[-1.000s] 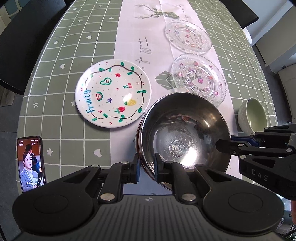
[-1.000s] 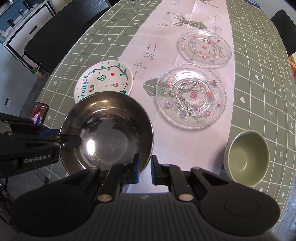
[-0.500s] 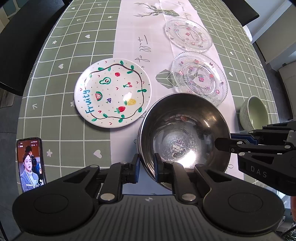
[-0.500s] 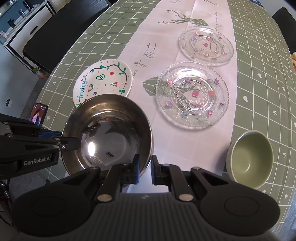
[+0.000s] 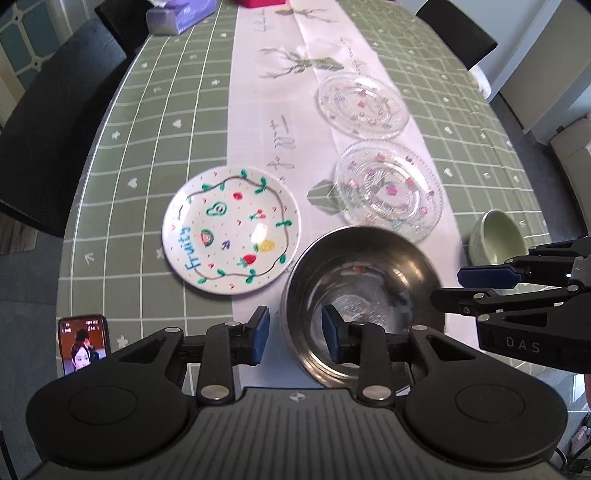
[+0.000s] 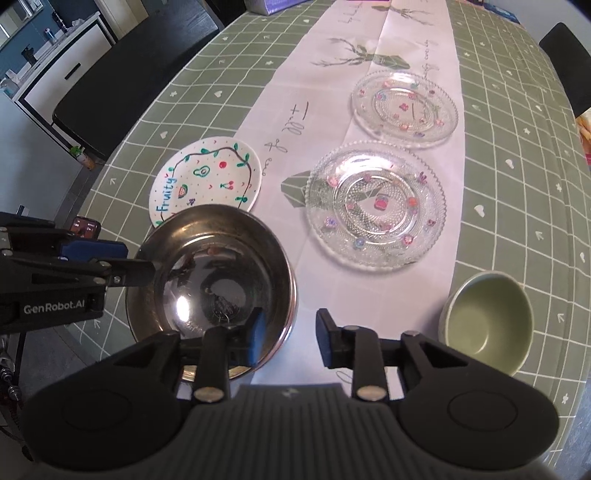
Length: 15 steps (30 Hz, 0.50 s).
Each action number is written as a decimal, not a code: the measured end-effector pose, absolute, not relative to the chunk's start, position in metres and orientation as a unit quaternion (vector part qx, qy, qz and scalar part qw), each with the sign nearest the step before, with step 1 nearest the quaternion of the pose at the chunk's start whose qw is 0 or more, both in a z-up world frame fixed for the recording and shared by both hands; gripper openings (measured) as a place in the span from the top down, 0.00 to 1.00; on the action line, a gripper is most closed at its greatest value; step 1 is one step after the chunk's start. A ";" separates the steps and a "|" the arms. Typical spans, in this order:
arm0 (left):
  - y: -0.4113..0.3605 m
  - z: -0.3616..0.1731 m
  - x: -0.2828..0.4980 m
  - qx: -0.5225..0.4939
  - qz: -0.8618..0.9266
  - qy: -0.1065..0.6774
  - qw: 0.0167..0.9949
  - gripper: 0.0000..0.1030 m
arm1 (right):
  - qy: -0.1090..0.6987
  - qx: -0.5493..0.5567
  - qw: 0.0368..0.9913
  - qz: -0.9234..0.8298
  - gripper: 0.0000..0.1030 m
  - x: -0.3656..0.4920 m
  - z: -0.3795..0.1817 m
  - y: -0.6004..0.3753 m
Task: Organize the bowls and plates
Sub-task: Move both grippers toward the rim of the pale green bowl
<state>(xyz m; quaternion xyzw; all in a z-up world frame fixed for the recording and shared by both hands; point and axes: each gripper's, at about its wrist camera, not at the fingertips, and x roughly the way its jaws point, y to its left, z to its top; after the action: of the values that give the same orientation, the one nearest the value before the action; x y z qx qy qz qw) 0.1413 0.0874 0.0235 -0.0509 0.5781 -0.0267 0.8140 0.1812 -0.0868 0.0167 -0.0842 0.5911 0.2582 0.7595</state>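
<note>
A steel bowl [image 5: 369, 266] [image 6: 214, 258] sits on the white runner near the table's front edge. My left gripper [image 5: 295, 338] straddles its near-left rim; the jaws are opening and neither pad presses on the rim. My right gripper [image 6: 290, 338] straddles the near-right rim the same way, jaws opening, one pad inside the bowl and one outside. A white "Fruity" plate [image 5: 231, 232] lies to the bowl's left. Two clear glass plates [image 5: 389, 192] [image 5: 364, 105] lie beyond it. A small green bowl [image 6: 487, 325] stands to the right.
A phone [image 5: 83, 343] with a lit screen lies at the front left edge of the green checked table [image 5: 166, 122]. A purple tissue box [image 5: 181, 14] stands at the far end. Dark chairs flank both sides.
Both grippers were shut on the steel bowl's rim; their jaws have now parted from it. The left gripper has risen a little, so more of the table shows.
</note>
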 end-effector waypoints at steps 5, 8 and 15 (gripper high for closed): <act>0.070 0.048 0.140 -0.048 -0.058 0.545 0.835 0.64 | 0.568 -0.086 0.778 0.254 0.65 0.181 0.038 -0.104; 0.053 0.062 0.141 -0.051 -0.086 0.529 0.843 0.64 | 0.555 -0.084 0.791 0.243 0.65 0.182 0.049 -0.122; -0.001 0.073 0.150 -0.040 -0.148 0.511 0.846 0.64 | 0.548 -0.067 0.810 0.195 0.64 0.187 0.055 -0.177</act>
<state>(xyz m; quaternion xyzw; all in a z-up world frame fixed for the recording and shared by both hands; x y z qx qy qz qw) 0.1504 -0.0010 0.0732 -0.0404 0.5109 -0.1477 0.8459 0.1866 -0.1765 0.0553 -0.0671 0.5482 0.1953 0.8105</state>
